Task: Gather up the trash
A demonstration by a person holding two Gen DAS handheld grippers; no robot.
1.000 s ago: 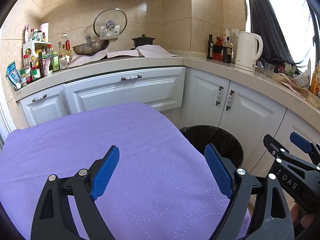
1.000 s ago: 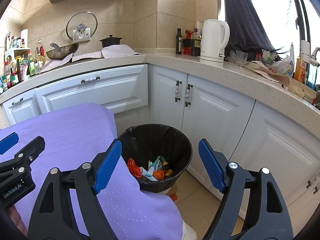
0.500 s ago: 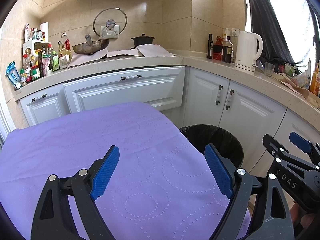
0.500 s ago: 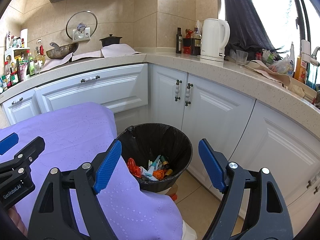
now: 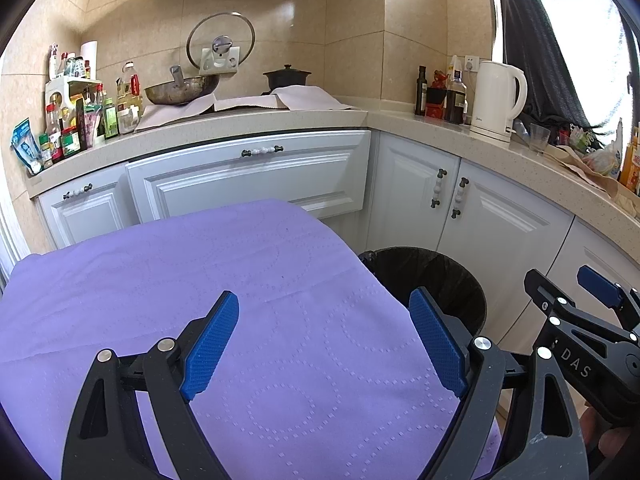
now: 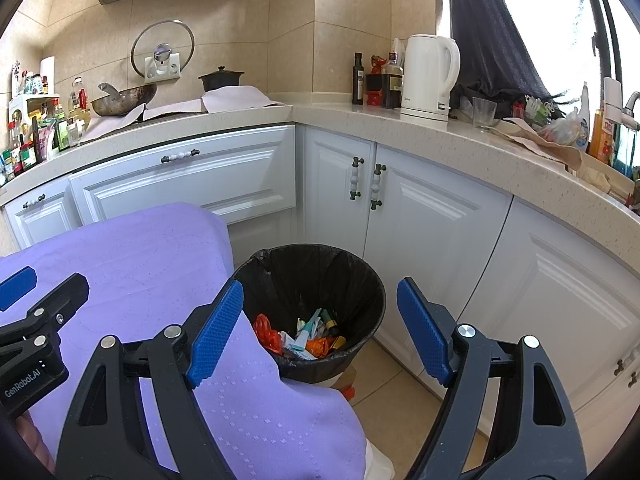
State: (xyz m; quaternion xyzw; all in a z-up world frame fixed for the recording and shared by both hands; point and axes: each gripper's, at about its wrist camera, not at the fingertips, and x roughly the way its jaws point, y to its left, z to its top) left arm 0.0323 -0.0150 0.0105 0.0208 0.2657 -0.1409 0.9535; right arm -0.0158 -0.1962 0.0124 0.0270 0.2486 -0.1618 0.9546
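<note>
A black bin (image 6: 360,280) lined with a black bag stands on the floor beside the table's right edge; its rim shows in the left wrist view as the bin (image 5: 440,276). Several bits of trash (image 6: 308,334), red, orange and teal wrappers, lie at its bottom. My left gripper (image 5: 324,332) hangs open above the purple tablecloth (image 5: 200,280) with nothing between its blue pads. My right gripper (image 6: 320,320) is open too, held over the table's edge and the bin, holding nothing. Each gripper shows at the edge of the other's view.
White cabinets (image 6: 420,220) wrap the corner behind the bin under a beige counter (image 6: 360,120). On the counter stand a white kettle (image 6: 430,76), dark bottles (image 6: 358,78), a wok (image 5: 180,90), a black pot (image 5: 286,78) and condiment jars (image 5: 72,128). Tiled floor (image 6: 384,376) shows right of the bin.
</note>
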